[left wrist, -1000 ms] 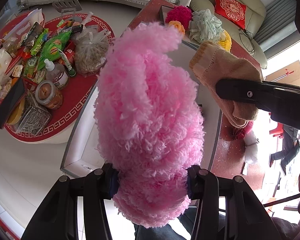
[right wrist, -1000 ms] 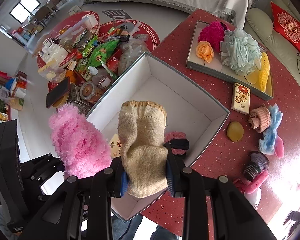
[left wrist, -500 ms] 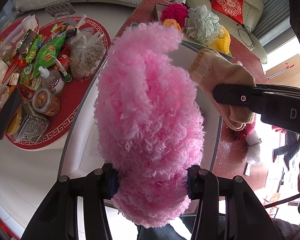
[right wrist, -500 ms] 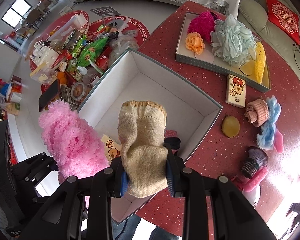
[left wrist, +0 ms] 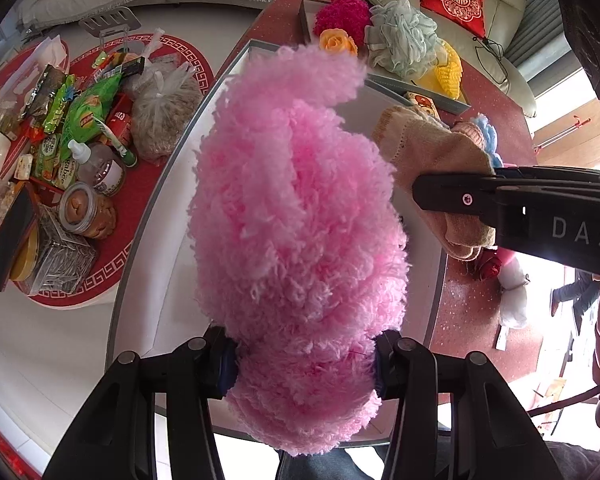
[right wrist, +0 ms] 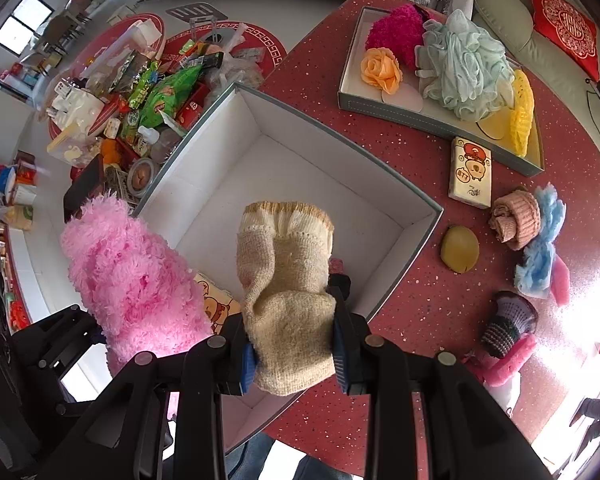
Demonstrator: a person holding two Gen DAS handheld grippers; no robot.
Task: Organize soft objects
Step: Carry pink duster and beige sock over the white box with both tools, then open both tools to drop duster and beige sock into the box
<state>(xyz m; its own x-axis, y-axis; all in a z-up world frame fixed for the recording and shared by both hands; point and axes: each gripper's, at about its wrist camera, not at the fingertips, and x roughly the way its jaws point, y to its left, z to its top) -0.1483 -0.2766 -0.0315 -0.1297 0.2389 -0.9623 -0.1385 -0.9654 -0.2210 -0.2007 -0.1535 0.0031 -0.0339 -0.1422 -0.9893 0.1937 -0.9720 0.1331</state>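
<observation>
Both grippers hang over the big white box (right wrist: 284, 168) that sits on the speckled red table (right wrist: 420, 300), and each has its hands full. The left gripper (left wrist: 304, 360) is clamped on a fluffy pink duster-like bundle (left wrist: 296, 208); its two pads press into the fuzz near the lower end, so the jaws stand only partly closed around the bulk, and the rest of the pink fluff rises up over the near left side of the box. Just to its right, the right gripper (right wrist: 292, 352) pinches a folded cream knitted sock (right wrist: 286, 280) in the same way, jaws narrowed onto the wool, the cuff end pointing out over the box's white floor. The two bundles hang side by side, near each other but not touching as far as I can see. Low in the box, between them, a small pack with a cartoon pig (right wrist: 214, 304) peeks out. Farther off on the table a shallow grey tray (right wrist: 440, 122) carries a magenta pompom (right wrist: 396, 30), an orange fabric rose (right wrist: 381, 70), a pale green bath pouf (right wrist: 466, 66) and something yellow and knitted (right wrist: 522, 112). To the right of the box lie a second pig pack (right wrist: 471, 172), a rolled pink sock (right wrist: 516, 220), a blue fluffy piece (right wrist: 542, 240) and an olive-yellow round pad (right wrist: 460, 249).
</observation>
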